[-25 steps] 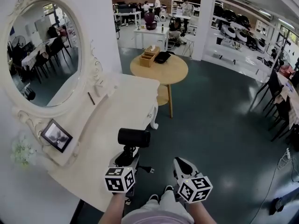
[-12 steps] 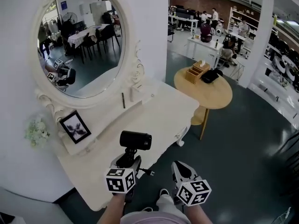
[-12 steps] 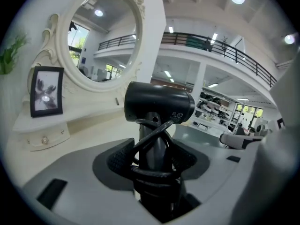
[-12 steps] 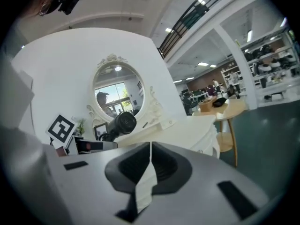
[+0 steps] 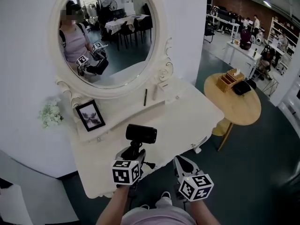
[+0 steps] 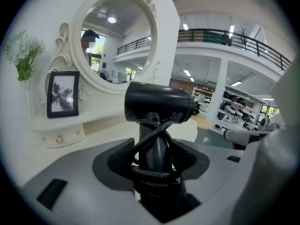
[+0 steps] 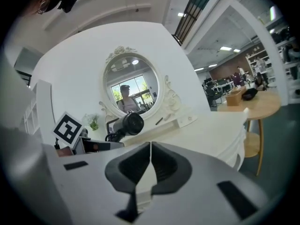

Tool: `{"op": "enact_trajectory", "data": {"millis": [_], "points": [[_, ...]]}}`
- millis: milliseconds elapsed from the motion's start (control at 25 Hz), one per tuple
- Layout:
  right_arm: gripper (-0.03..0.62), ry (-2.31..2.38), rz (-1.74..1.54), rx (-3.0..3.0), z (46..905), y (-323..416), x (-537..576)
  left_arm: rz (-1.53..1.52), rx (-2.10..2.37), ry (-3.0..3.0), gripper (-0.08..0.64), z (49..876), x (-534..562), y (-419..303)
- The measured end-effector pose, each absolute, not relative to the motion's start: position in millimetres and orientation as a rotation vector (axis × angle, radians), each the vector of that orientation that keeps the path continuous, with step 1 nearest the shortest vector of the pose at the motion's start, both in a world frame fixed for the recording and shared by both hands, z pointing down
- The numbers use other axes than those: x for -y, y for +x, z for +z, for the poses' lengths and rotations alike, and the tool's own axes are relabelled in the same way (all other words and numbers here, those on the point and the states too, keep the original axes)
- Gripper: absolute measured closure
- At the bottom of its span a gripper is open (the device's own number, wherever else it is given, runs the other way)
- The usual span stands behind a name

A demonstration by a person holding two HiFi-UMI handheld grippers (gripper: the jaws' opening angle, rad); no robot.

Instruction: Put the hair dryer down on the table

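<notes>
Left claw: clenched on the handle of the hair dryer. Both pads press on the handle from either side. A black cord is looped round the handle just above the pads.

Hair dryer: upright, with the black barrel lying crosswise directly above the claw. It is carried in the air and not set down. In the head view it shows over the near part of the white desk, which lies ahead of and below the claw.

Right claw: just to the right of the left claw and apart from it, off the desk's front edge, over the dark floor. Its jaws are together with nothing between them. The hair dryer shows in its view to the left.

Beyond the left claw, at the back of the desk, stands an oval mirror in a white carved frame. A black picture frame is ahead and to the left on the low shelf. White flowers are further left. A round wooden desk stands well off to the right.
</notes>
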State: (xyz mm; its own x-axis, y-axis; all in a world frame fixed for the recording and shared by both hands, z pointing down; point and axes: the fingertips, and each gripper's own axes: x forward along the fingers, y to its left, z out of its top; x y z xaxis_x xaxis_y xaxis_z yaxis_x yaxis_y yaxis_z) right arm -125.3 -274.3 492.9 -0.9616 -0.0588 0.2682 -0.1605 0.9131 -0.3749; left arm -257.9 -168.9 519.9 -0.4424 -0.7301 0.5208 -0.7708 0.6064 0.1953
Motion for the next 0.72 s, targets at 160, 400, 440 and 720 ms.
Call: {"op": "enact_trajectory", "data": {"millis": [160,400,440,720], "points": [[0.594,0.082,0.574,2.812,497,-138,284,0.123,2.281,1.122,0.327,530,179,-269],[0.594,0.02,0.574,2.79,501,-149,295,0.176,2.265,1.058,0.327,555,197,-289],[0.594,0.018,0.572,2.789,502,-150,297,0.182,2.261,1.05,0.327,559,199,-293],[0.595,0.03,0.569,2.781,508,-148,309,0.224,2.219,1.01,0.327,587,219,-315]]}}
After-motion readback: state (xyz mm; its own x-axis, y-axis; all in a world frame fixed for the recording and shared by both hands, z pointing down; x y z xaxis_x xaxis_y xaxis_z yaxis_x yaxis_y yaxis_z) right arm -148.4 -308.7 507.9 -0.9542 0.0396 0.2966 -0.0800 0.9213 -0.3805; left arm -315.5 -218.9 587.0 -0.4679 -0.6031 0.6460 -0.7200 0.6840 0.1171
